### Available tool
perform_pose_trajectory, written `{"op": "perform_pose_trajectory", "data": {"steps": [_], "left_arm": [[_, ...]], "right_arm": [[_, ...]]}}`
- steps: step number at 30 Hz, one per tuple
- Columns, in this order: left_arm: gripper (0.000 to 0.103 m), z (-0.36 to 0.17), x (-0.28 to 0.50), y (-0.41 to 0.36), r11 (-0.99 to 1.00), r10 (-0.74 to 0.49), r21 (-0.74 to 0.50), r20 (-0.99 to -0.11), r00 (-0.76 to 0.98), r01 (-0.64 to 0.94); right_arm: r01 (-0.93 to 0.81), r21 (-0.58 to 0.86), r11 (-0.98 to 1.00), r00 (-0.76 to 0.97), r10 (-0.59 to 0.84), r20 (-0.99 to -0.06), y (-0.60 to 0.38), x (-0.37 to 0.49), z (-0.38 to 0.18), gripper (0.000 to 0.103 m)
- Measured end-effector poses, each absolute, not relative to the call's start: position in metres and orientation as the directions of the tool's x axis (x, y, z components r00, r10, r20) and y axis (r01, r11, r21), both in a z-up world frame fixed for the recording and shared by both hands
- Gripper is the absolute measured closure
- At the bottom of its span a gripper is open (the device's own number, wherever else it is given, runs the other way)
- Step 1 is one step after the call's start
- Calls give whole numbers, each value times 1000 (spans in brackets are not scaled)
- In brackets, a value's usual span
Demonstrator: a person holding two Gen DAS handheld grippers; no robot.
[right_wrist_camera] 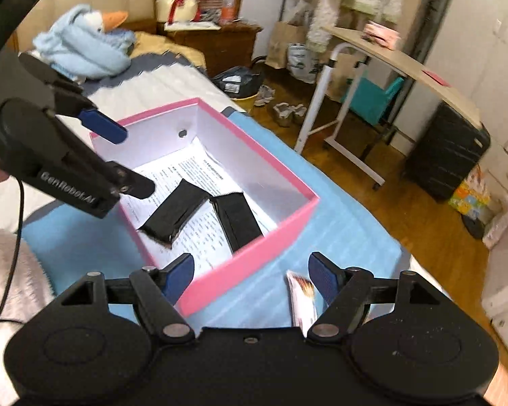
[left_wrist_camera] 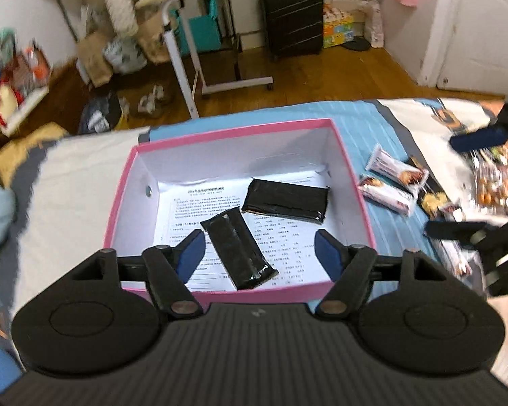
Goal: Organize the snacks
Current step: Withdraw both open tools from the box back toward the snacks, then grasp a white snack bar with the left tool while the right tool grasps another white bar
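A pink box (left_wrist_camera: 355,182) with white walls sits on the blue bed cover; it also shows in the right wrist view (right_wrist_camera: 254,253). Two black snack packs lie inside on a printed sheet, one near (left_wrist_camera: 237,250) and one far (left_wrist_camera: 286,201); both show in the right wrist view (right_wrist_camera: 174,215) (right_wrist_camera: 237,220). My left gripper (left_wrist_camera: 259,250) is open and empty over the box's near edge. My right gripper (right_wrist_camera: 250,274) is open and empty above the cover beside the box, with a white snack pack (right_wrist_camera: 303,299) by its right finger. White snack bars (left_wrist_camera: 394,172) lie right of the box.
More loose snacks (left_wrist_camera: 498,182) lie on the bed at the right. A blue plush toy (right_wrist_camera: 84,47) lies on the bed behind the box. A white-legged desk (left_wrist_camera: 186,54) and a black suitcase (left_wrist_camera: 294,17) stand on the wooden floor beyond the bed.
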State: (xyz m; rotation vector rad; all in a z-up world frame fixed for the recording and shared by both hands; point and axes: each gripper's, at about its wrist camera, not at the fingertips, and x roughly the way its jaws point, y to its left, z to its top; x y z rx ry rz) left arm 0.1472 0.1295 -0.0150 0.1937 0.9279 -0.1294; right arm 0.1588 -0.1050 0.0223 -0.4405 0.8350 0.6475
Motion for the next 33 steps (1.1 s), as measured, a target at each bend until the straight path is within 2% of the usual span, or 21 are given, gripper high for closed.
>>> {"op": "perform_pose_trajectory", "data": {"steps": [3,10,12,14,18,28,31,32,33], "left_arm": [[31,-7,134,111,965,-35,129,-800,599,229],[27,-6,114,59,945,-141,78,-779,611,318],[27,-14,112,38,934,-188,50,-775,603,355],[27,-23,116,16,915,-237,16,-787,570,403],[30,-52,122,-32,885,-291,-17,-800,524,464],[31,-135,143,-62,941,-255,-77,-803,539,330],[34,-157,138,-68,953,-248,-97,-797,551,288],[40,-165,136,-73,950,-247,-92,-805,540,298],[42,-170,134,-75,950,-252,-102,-811,528,296]], "right_arm": [[-650,-91,754,509,344,-789,-135,146,28,21],[-540,-39,841,546,315,-776,-208,125,11,21],[-517,26,855,508,332,-795,-227,124,-7,23],[-500,47,865,477,321,-818,-237,123,-26,36],[-474,29,880,494,293,-819,-250,120,-61,40],[-374,51,926,624,291,-725,-269,105,-139,41],[-354,62,933,628,286,-724,-265,105,-156,42],[-346,68,936,635,287,-717,-265,104,-159,42],[-336,73,939,643,286,-710,-263,103,-161,42]]}}
